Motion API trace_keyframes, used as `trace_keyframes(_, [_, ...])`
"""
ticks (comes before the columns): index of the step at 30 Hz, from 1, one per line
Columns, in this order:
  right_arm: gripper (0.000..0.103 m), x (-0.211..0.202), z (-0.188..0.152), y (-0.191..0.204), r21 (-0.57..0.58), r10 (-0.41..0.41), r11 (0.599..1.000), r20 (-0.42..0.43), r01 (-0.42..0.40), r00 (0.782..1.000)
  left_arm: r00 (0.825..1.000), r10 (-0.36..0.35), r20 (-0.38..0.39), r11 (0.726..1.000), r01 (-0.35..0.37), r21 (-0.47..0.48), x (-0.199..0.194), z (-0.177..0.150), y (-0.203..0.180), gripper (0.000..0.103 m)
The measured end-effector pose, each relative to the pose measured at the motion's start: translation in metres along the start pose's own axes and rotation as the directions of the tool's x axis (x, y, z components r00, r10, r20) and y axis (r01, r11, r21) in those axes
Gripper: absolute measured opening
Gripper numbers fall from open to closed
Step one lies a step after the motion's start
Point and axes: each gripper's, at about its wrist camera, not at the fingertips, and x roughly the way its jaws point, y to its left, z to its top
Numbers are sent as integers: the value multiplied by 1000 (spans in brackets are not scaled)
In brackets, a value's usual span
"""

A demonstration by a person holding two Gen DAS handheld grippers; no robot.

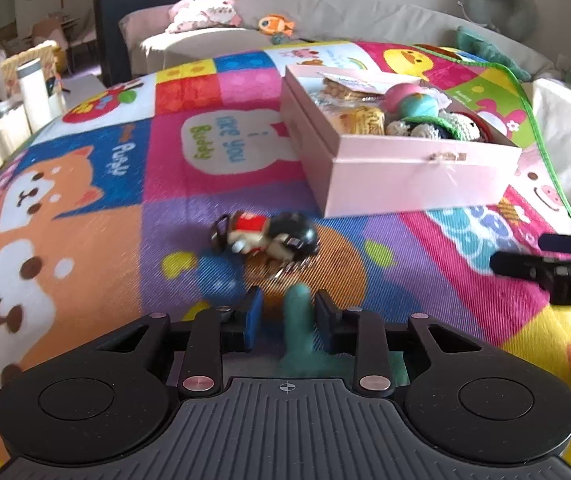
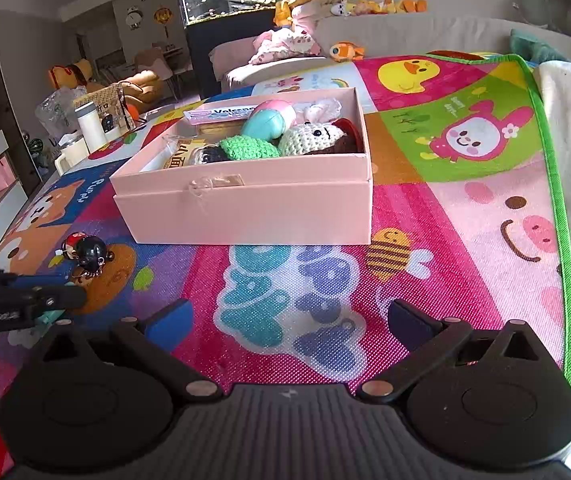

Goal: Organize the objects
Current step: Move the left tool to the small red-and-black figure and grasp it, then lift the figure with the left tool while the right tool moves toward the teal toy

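My left gripper (image 1: 288,312) hovers low over the colourful play mat (image 1: 173,216). A teal-green rubbery toy (image 1: 297,316) stands between its jaws, with a visible gap on the left pad's side, so the pads do not press it. Just beyond lies a small figure keychain (image 1: 269,236) with a black helmet and red top, also seen in the right wrist view (image 2: 85,252). The pink box (image 1: 405,176) behind holds crocheted toys, balls and packets. My right gripper (image 2: 289,320) is open and empty over the mat, facing the pink box (image 2: 245,208). The left gripper (image 2: 73,296) shows at its left.
The right gripper (image 1: 521,252) reaches in from the right edge of the left wrist view. A white bottle (image 2: 91,124) and bags stand past the mat's far left corner. A sofa (image 2: 405,32) with plush toys lies behind. The mat's green border (image 2: 557,208) runs along the right.
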Motion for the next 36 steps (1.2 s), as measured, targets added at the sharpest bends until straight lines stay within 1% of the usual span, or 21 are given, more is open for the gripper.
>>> trace_keyframes(3, [103,1,0,-1,6,3,1000,-5,-3,1000,999,-28,-19,1000,28,1,-9,-6,9,30])
trace_keyframes(6, [103,2,0,-1,8,1,1000,-9,-1,1000,999,-31,-31,999,32,38,-13,-7,12,27])
trace_keyframes(7, [103,2,0,-1,8,1,1000,-8,-1,1000,999,-26,-32,998,27,48,-13,-7,12,26])
trace_keyframes(9, [103,1,0,-2,11,2,1000,-5,-2,1000,1000,7,-27,997,-5,76,-11,-5,11,25])
trace_keyframes(11, [103,0,0,-3,15,6,1000,-1,-6,1000,999,41,-16,995,-40,96,-6,-2,10,31])
trace_keyframes(14, [103,-1,0,-4,22,12,1000,4,-12,1000,999,41,-17,998,-40,54,3,7,18,38])
trace_keyframes(16, [103,-1,0,-5,26,14,1000,6,-14,1000,999,27,-23,1000,-26,11,8,13,26,38])
trace_keyframes(18, [103,-2,-1,-4,27,15,1000,8,-16,1000,1000,12,-21,1000,-12,-1,11,17,30,34])
trace_keyframes(19, [103,-2,-1,-4,28,16,999,8,-16,1000,1000,-6,-23,1000,6,12,11,18,31,37])
trace_keyframes(21, [103,-2,-1,-5,28,16,999,9,-16,1000,997,-77,-28,992,80,95,6,18,30,38])
trace_keyframes(22, [103,-2,0,-5,28,17,999,8,-18,1000,994,-103,-25,983,105,151,2,16,27,38])
trace_keyframes(23, [103,-2,0,-5,28,17,999,8,-18,1000,993,-114,-13,973,114,203,-2,15,25,38])
trace_keyframes(26, [103,-1,0,-5,28,22,999,0,-22,1000,994,-106,33,932,87,351,-11,15,16,38])
trace_keyframes(28, [103,-1,0,-5,28,23,999,0,-23,1000,994,-97,42,903,70,423,-11,21,11,38])
trace_keyframes(31, [103,0,0,-5,28,22,999,-2,-22,1000,995,-89,46,837,50,545,-4,31,0,39])
trace_keyframes(32, [103,0,0,-5,28,22,999,-2,-22,1000,995,-86,40,811,47,583,1,34,-4,39])
trace_keyframes(33, [103,0,0,-5,28,22,999,-2,-22,1000,996,-85,29,793,50,607,7,38,-6,41])
trace_keyframes(34, [103,0,0,-5,28,22,999,-2,-22,1000,997,-82,16,783,54,620,14,42,-8,41])
trace_keyframes(36, [103,0,0,-5,28,23,999,-2,-23,1000,996,-81,-26,785,80,615,29,49,-10,41])
